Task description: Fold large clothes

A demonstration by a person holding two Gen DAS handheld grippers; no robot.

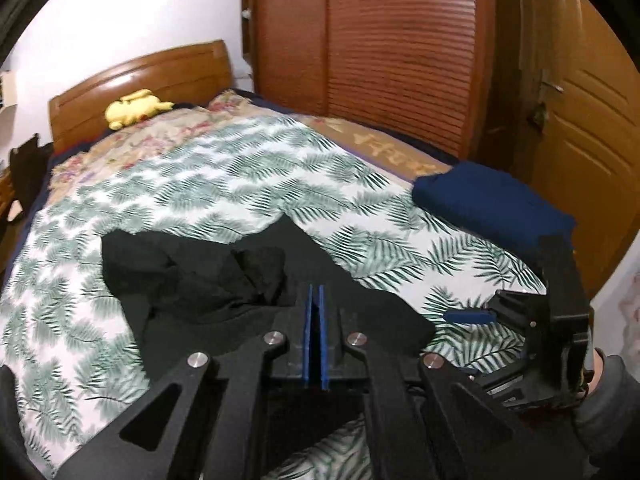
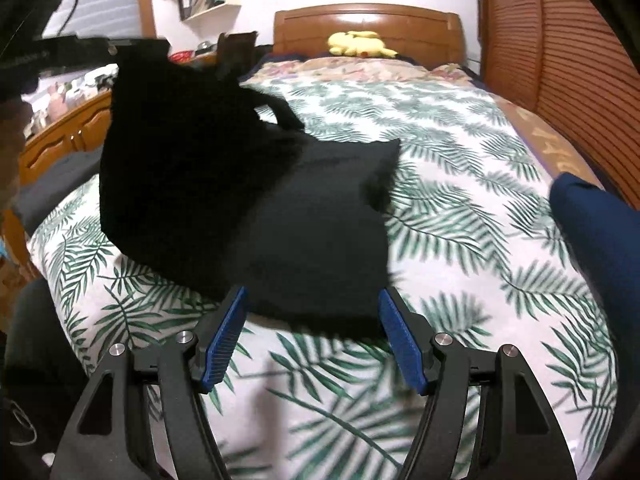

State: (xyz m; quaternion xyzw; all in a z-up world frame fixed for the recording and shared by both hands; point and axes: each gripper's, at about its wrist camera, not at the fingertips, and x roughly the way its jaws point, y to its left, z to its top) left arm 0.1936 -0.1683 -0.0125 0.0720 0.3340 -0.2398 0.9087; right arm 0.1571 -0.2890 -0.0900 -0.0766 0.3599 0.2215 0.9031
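Observation:
A black garment [image 1: 192, 280] lies partly spread on the palm-leaf bedsheet [image 1: 240, 168]. My left gripper [image 1: 316, 292] is shut, its blue pads pressed together on a piece of this cloth. In the right wrist view the black garment [image 2: 240, 200] rises at its left side toward my left gripper [image 2: 120, 46], which holds that part above the bed. My right gripper [image 2: 312, 292] is open at the garment's near edge, and its blue pads [image 2: 224, 336] do not press the cloth. One of the right gripper's pads [image 1: 468, 316] shows low on the right in the left wrist view.
A folded navy garment [image 1: 492, 204] sits at the bed's right edge, also in the right wrist view [image 2: 592, 232]. A yellow plush toy [image 2: 360, 44] rests by the wooden headboard [image 2: 400, 24]. A louvred wardrobe [image 1: 400, 60] and a door [image 1: 580, 128] stand to the right.

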